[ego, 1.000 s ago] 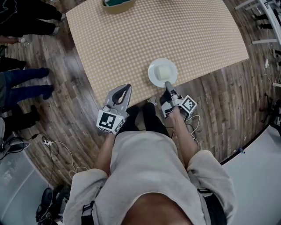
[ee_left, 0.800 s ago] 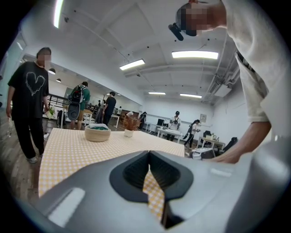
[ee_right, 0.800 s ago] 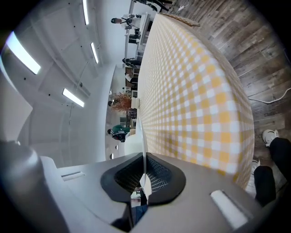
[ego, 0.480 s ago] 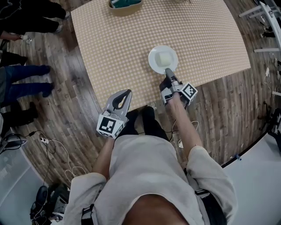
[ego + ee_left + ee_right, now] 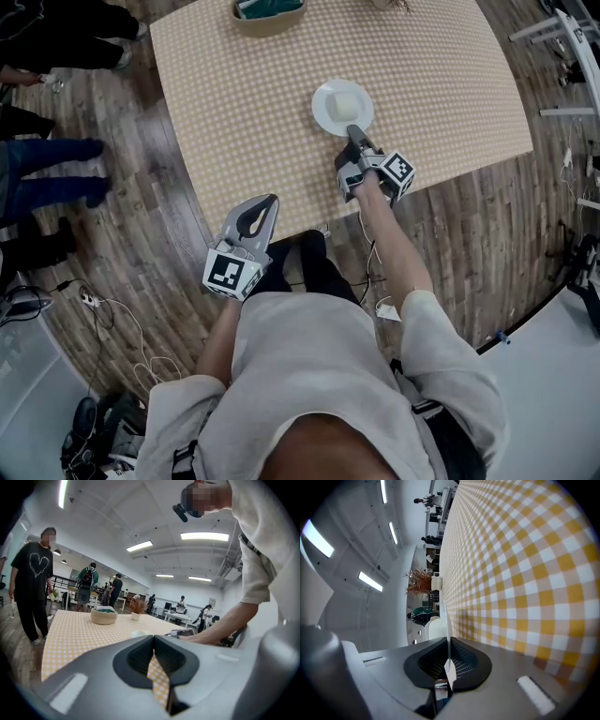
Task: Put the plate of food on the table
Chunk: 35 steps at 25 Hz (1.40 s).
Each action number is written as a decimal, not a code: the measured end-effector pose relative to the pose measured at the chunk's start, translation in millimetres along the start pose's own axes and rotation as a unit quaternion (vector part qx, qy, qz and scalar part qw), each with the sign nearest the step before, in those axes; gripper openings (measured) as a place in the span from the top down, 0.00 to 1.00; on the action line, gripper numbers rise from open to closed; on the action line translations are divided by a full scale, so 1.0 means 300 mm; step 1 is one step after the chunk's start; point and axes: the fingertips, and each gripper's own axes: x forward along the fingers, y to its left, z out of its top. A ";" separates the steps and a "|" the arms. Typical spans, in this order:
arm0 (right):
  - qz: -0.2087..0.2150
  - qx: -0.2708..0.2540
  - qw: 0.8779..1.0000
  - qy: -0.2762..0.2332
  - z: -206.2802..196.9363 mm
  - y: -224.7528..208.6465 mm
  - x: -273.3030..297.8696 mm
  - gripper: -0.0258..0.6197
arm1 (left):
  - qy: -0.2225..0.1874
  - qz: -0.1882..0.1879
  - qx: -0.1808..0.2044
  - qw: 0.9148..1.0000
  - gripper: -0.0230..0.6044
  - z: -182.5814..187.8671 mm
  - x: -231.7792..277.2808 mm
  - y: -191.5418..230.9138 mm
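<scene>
A white plate [image 5: 327,112] carrying a pale block of food [image 5: 346,101] lies over the checked table [image 5: 234,103], a little in from its near edge. My right gripper [image 5: 353,132] is shut on the plate's near rim. In the right gripper view the rim [image 5: 445,618] runs edge-on between the closed pads of that gripper [image 5: 448,652], close to the cloth [image 5: 525,573]; whether it touches I cannot tell. My left gripper [image 5: 270,201] hangs shut and empty at the table's near edge, left of the plate. Its own view [image 5: 154,643] shows only a thin slit of cloth between the jaws.
A woven basket [image 5: 267,11] sits at the table's far edge, with a small potted plant [image 5: 137,607] beside it. Several people's legs [image 5: 47,178] stand on the wood floor at the left. Cables [image 5: 112,314] lie on the floor behind me.
My right gripper has carried the plate farther in over the table, away from the near edge. The left gripper has stayed almost still.
</scene>
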 end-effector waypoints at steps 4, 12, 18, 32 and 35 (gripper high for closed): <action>-0.006 0.013 1.000 -0.003 0.015 -0.026 0.040 0.94 | 0.003 0.006 -0.003 1.000 0.95 -0.005 -0.011 0.002; -0.026 0.025 0.999 -0.014 0.027 -0.065 0.072 0.94 | 0.004 0.020 -0.008 1.000 0.95 -0.016 -0.029 0.038; -0.046 0.027 0.998 -0.022 0.041 -0.083 0.083 0.94 | 0.000 0.035 -0.012 0.999 0.95 -0.007 -0.036 0.078; -0.034 0.036 0.998 -0.025 0.039 -0.056 0.092 0.83 | -0.001 0.045 -0.017 0.999 0.95 -0.021 -0.057 0.104; 0.002 0.054 0.998 -0.025 0.044 -0.027 0.097 0.72 | 0.000 0.047 -0.020 0.999 0.95 -0.030 -0.066 0.107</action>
